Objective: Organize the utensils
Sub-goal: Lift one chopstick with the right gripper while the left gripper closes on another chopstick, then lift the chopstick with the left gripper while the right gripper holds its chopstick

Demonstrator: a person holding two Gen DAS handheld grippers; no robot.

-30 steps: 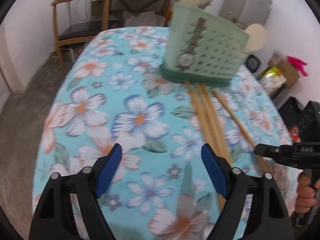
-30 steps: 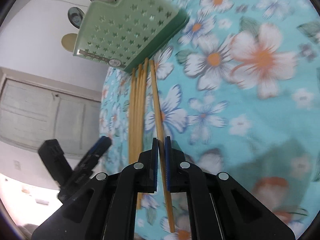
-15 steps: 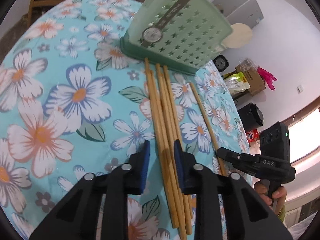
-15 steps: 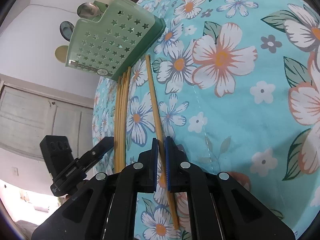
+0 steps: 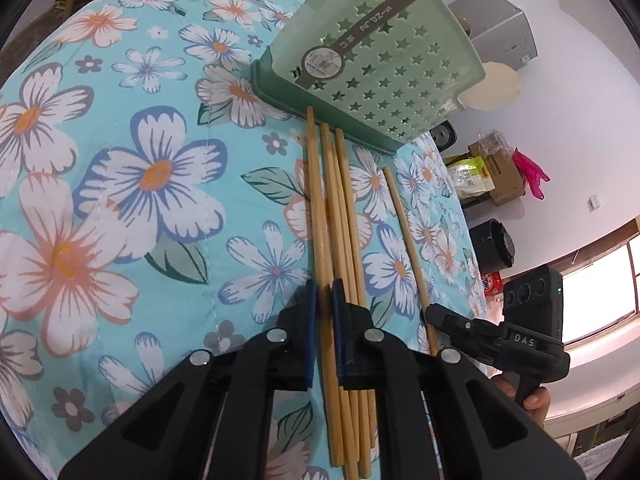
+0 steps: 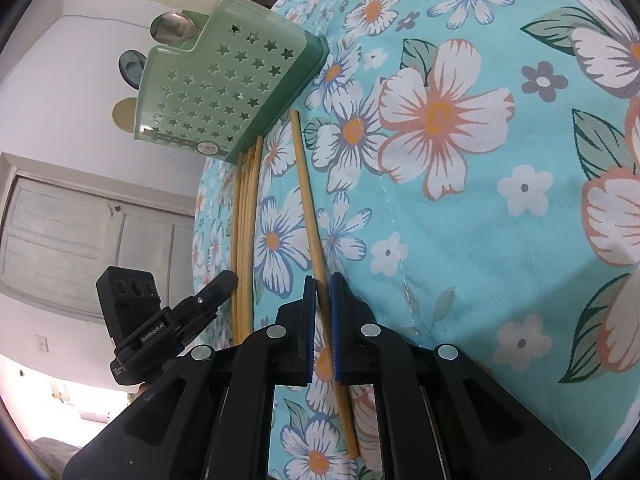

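We see the left gripper (image 5: 325,300) low over the table, jaws pinched on a chopstick (image 5: 318,208). The right gripper (image 6: 323,296) alongside, pinching a separate chopstick (image 6: 306,192).

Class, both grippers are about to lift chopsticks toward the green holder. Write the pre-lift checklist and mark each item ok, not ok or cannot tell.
1. Left gripper closed on one chopstick of the bundle: ok.
2. Right gripper closed on the lone chopstick: ok.
3. Only one stick between the left pads: ok, neighbours lie outside.
4. Green holder upright on the tablecloth: ok.
5. Free slot in the holder for chopsticks: cannot tell.
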